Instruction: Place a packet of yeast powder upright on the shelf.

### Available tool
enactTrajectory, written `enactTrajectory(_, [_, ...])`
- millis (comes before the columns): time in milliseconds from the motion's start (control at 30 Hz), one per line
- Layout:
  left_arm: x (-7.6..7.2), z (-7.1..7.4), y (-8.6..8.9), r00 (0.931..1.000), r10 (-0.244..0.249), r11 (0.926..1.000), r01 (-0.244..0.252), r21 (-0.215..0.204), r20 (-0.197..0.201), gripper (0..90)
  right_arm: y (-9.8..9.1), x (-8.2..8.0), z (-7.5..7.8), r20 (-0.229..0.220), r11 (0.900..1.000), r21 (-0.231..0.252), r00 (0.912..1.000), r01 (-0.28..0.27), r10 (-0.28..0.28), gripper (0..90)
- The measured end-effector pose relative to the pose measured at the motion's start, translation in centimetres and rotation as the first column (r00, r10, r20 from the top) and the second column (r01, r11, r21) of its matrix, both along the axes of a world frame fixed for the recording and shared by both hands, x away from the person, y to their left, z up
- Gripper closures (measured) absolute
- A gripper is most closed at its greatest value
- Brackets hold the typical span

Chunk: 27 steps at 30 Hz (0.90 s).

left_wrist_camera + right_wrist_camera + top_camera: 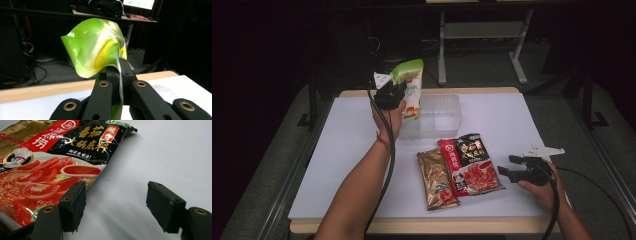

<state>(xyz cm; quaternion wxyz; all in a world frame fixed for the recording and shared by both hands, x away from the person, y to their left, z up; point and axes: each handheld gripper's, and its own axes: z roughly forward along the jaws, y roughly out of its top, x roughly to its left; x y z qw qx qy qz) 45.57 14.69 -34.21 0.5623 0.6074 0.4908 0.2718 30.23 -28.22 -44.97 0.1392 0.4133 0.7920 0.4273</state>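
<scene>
The left tongs (391, 89) are clenched on the top edge of a green-topped packet (411, 87), holding it up in the air just beside the clear plastic bin (447, 114) at the far side of the table (352, 145). In the left gripper view the jaws meet flat on the film, and the green seal (96, 47) above them curls and buckles — a thin, glossy, floppy wrapper that gives no stiffness of its own. The packet hangs below the grip, so it is probably light enough for an edge pinch, though the slick film could slide out if swung hard; the flat sealed strip at the top looks like the safest hold, since the filled body would bulge and shift.

The right tongs (116, 207) rest released on the table, jaws wide with nothing between them, just beside the red-and-black tomato soup-base packet (50, 167). That one lies flat, overlapping a gold packet (438, 180) — both soft pouches, likely best taken by a free edge or corner.
</scene>
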Motion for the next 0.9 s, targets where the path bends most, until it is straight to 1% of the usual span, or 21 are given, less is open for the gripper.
enactTrajectory(33, [0.0,-0.5,0.1,0.9999,0.015,0.9999,-0.014,0.003,-0.003,89.1,0.0,0.0,0.0,0.000,1.0000,0.001,1.0000,-0.001,0.001,31.5])
enactTrajectory(67, [0.0,-0.9,0.1,0.9997,0.025,0.9996,-0.025,0.016,-0.006,88.9,0.0,0.0,0.0,0.000,1.0000,0.001,1.0000,-0.001,0.001,31.5])
enactTrajectory(100, [0.1,-1.5,0.3,0.9996,0.021,0.9997,-0.021,0.012,-0.017,88.4,0.1,0.0,0.0,-0.002,1.0000,0.001,1.0000,-0.002,0.002,31.5])
enactTrajectory(167, [0.3,-2.6,0.9,0.9993,0.011,0.9993,-0.013,-0.036,-0.036,88.3,0.1,0.0,0.0,-0.002,1.0000,0.001,1.0000,-0.006,0.006,31.4])
enactTrajectory(200, [0.3,-3.0,1.0,0.9993,0.004,0.9993,-0.005,-0.036,-0.036,88.1,0.1,0.0,0.0,0.002,1.0000,0.001,1.0000,-0.008,0.008,31.4])
enactTrajectory(267, [0.2,-3.5,1.0,0.9994,-0.022,0.9996,0.022,-0.020,-0.027,87.4,0.1,0.0,0.0,0.003,1.0000,0.001,1.0000,-0.008,0.008,31.4])
enactTrajectory(333, [-0.2,-3.5,0.7,0.9990,-0.044,0.9990,0.044,0.010,-0.007,86.8,0.1,0.0,-0.1,-0.003,1.0000,0.002,1.0000,-0.007,0.007,31.4])
enactTrajectory(400, [-0.4,-3.6,0.5,0.9971,-0.076,0.9960,0.076,0.048,0.000,86.2,0.1,0.1,-0.1,-0.003,0.9999,-0.003,0.9999,-0.010,0.010,31.4])
enactTrajectory(433, [-0.5,-3.6,0.5,0.9961,-0.089,0.9948,0.089,0.050,0.001,85.8,0.1,0.1,-0.1,-0.004,0.9999,-0.003,0.9999,-0.011,0.011,31.4])
enactTrajectory(467, [-0.5,-3.6,0.5,0.9961,-0.089,0.9948,0.089,0.050,0.001,85.6,0.1,0.0,-0.1,-0.003,0.9999,-0.003,0.9999,-0.010,0.010,31.4])
enactTrajectory(500, [-0.8,-3.9,0.5,0.9945,-0.105,0.9915,0.104,0.077,0.000,86.0,0.2,0.0,0.0,-0.003,0.9999,-0.003,0.9999,-0.010,0.010,31.4])
enactTrajectory(533, [-0.8,-4.0,0.6,0.9936,-0.113,0.9898,0.112,0.088,0.001,86.2,0.2,0.0,0.0,-0.002,0.9999,-0.005,0.9999,-0.012,0.012,31.4])
enactTrajectory(567, [-0.9,-4.1,0.8,0.9930,-0.118,0.9884,0.117,0.097,-0.001,86.4,0.2,0.0,0.0,-0.002,0.9999,-0.005,0.9999,-0.012,0.012,31.4])
enactTrajectory(633, [-0.9,-4.3,1.2,0.9930,-0.117,0.9883,0.118,0.096,-0.016,86.6,0.2,0.0,0.0,-0.002,0.9999,-0.005,0.9999,-0.011,0.011,31.4])
enactTrajectory(700, [-0.9,-4.5,1.4,0.9917,-0.127,0.9871,0.128,0.096,-0.016,86.7,0.2,0.0,0.0,-0.002,1.0000,-0.004,1.0000,-0.008,0.008,31.4])
enactTrajectory(733, [-1.0,-4.6,1.5,0.9903,-0.138,0.9844,0.139,0.108,-0.020,86.7,0.2,0.0,0.0,-0.002,1.0000,-0.004,1.0000,-0.008,0.008,31.4])
enactTrajectory(767, [-1.3,-4.9,1.6,0.9905,-0.137,0.9804,0.137,0.141,-0.009,87.2,0.2,0.0,0.0,0.000,0.9999,-0.006,1.0000,-0.008,0.008,31.4])
enactTrajectory(800, [-1.4,-5.0,1.7,0.9890,-0.147,0.9781,0.147,0.147,-0.009,87.3,0.2,0.0,0.0,0.000,0.9999,-0.006,1.0000,-0.008,0.008,31.4])
enactTrajectory(833, [-1.4,-5.0,1.7,0.9890,-0.147,0.9781,0.147,0.147,-0.009,87.4,0.2,0.0,0.0,0.000,0.9999,-0.006,1.0000,-0.008,0.008,31.4])
enactTrajectory(867, [-1.4,-5.1,1.8,0.9896,-0.144,0.9771,0.143,0.157,-0.007,87.4,0.2,0.0,0.0,0.000,0.9999,-0.008,1.0000,-0.008,0.008,31.4])
enactTrajectory(900, [-1.5,-5.2,2.0,0.9875,-0.157,0.9747,0.157,0.159,-0.010,87.4,0.2,0.0,0.0,-0.002,1.0000,-0.008,1.0000,-0.005,0.005,31.4])
